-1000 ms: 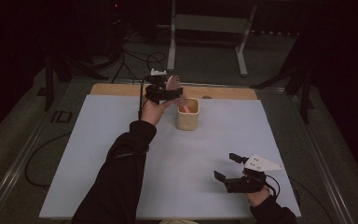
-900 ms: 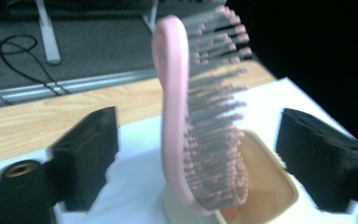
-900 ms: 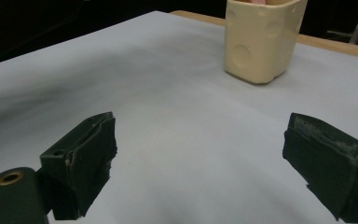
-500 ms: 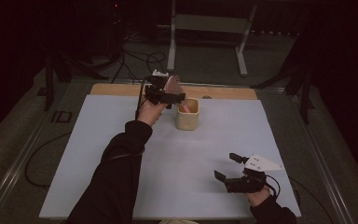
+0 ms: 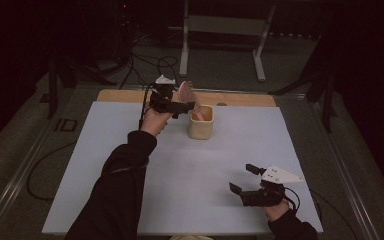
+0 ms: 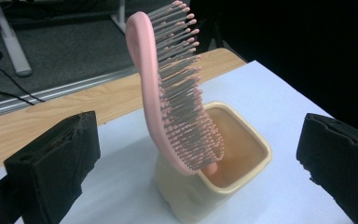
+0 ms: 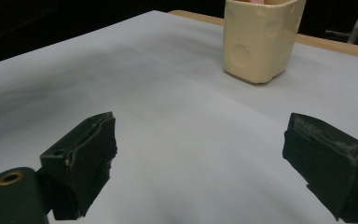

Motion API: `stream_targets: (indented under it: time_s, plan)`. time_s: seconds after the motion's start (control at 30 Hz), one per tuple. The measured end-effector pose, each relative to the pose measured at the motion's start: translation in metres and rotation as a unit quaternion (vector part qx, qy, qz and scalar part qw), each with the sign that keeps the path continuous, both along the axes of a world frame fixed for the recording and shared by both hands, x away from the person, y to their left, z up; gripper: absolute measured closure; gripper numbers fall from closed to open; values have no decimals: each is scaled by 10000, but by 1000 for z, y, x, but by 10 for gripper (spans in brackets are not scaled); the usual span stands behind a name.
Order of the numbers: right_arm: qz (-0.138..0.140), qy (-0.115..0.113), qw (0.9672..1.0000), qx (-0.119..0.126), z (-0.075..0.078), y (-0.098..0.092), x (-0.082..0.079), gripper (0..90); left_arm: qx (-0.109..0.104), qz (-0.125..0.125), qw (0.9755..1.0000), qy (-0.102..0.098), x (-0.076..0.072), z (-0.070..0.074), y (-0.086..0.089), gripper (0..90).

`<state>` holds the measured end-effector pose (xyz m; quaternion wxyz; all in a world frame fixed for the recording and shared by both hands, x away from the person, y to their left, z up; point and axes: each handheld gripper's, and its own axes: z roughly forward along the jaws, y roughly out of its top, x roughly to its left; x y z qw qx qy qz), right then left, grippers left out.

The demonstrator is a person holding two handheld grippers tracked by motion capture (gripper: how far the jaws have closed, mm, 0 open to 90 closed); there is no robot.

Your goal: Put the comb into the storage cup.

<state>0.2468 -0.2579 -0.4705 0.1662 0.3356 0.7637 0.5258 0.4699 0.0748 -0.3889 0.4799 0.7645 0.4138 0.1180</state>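
A pink hairbrush (image 6: 168,93) stands handle-down in a cream cup (image 6: 242,172), leaning on its rim, bristles toward the right jaw. My left gripper (image 6: 200,144) is open. Its jaws have just been opening, and the brush stands between them, touched by neither pad. In the high view the left gripper (image 5: 187,99) hovers at the brush (image 5: 186,92), just left of the cup (image 5: 201,122) at the table's far side. My right gripper (image 5: 242,178) rests open near the front right with nothing between its jaws. The right gripper view shows its jaws (image 7: 207,156) wide apart and the cup (image 7: 256,42) far ahead.
A white sheet (image 5: 130,165) covers the table, with a wooden strip (image 5: 240,98) along its far edge. Beyond the table stand a metal frame (image 5: 220,30) and floor cables (image 5: 145,60). My left sleeve (image 5: 115,190) crosses the sheet's left half.
The left gripper's jaws have spread apart off the pink brush, which now stands in the cup on its own. The right gripper has not moved.
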Motion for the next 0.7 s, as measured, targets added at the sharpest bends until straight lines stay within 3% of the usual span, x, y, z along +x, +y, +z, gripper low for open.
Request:
stream_targets:
  time_s: [0.1,0.4,0.7]
  plan:
    - [11,-11,10000,-1,0,0,1,91,-84,-81,9999,32,-1,1,4,3]
    - [34,22,10000,-25,-1,1,2,91,59,-290,9996,-26,-8,-3,12,2]
    - [43,21,10000,-42,-1,2,1,91,45,-505,9987,-109,-17,-2,18,2]
